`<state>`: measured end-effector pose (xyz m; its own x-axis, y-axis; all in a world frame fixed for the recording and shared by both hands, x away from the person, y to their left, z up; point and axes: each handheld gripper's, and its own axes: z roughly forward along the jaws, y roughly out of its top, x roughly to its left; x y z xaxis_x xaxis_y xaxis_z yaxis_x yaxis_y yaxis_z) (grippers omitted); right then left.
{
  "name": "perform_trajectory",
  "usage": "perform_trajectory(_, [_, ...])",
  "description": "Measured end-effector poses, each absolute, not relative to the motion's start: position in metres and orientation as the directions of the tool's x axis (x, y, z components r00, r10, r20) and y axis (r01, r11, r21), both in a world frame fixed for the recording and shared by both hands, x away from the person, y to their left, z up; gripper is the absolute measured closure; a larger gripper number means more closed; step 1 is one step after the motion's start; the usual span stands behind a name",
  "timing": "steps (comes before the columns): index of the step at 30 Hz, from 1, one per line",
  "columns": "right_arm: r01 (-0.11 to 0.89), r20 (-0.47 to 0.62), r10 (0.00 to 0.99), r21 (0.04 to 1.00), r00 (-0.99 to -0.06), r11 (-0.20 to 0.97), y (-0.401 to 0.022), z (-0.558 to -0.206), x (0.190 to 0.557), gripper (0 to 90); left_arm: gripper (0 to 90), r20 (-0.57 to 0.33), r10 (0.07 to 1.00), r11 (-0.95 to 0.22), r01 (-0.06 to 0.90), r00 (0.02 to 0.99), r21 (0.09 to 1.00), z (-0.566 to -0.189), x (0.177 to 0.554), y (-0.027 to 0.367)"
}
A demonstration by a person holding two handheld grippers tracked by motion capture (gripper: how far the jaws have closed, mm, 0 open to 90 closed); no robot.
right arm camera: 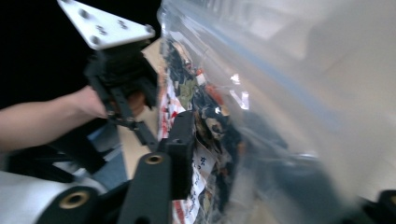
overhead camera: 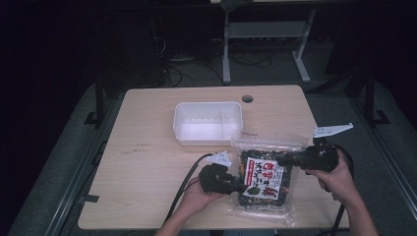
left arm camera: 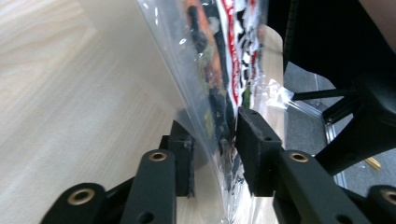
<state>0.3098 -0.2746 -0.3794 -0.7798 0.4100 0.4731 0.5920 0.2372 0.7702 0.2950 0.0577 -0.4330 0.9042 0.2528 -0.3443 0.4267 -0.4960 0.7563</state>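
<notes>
1. A clear plastic bag of dark dried food with a red, white and black printed label (overhead camera: 264, 179) is lying on the near right part of a light wooden table (overhead camera: 147, 162), its sealed top edge pointing toward the far side.
2. The left gripper (left arm camera: 215, 154), a black two-jaw tool, is reaching in from the bag's left edge; in the left gripper view its jaws are pinching the plastic film between them, one pad on each face of the bag.
3. The right gripper (overhead camera: 287, 160), also black, is coming in from the right and lying over the bag's upper right part; in the right gripper view one jaw is sitting against the bag and the other is blurred behind the plastic, so I cannot tell whether it is gripping.
4. A person's hands are holding both tools, the forearms entering from the near edge.
5. A white rectangular plastic bin (overhead camera: 208, 121) is sitting just beyond the bag, toward the table's far middle.
6. A small round hole (overhead camera: 247, 99) is showing in the tabletop near its far edge.
</notes>
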Motion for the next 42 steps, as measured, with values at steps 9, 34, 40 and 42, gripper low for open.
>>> perform_trajectory(9, [0.595,0.509,0.357,0.780,-0.783,0.194,-0.277,-0.365,0.304,76.7,55.4,-0.281,0.288,-0.521,0.396,0.915,0.756,-0.427,0.296,0.068])
perform_trajectory(34, [0.532,0.396,0.491,0.829,-0.776,0.172,-0.271,-0.320,0.303,77.0,40.3,-0.172,0.373,-0.597,0.378,0.912,0.708,-0.426,0.283,0.116])
perform_trajectory(40, [0.500,0.362,0.491,0.846,-0.792,0.183,-0.259,-0.304,0.310,77.0,36.4,-0.151,0.391,-0.611,0.379,0.908,0.695,-0.428,0.281,0.132])
perform_trajectory(42, [0.489,0.351,0.490,0.852,-0.798,0.187,-0.255,-0.301,0.313,77.0,35.3,-0.156,0.396,-0.608,0.386,0.905,0.694,-0.429,0.280,0.136])
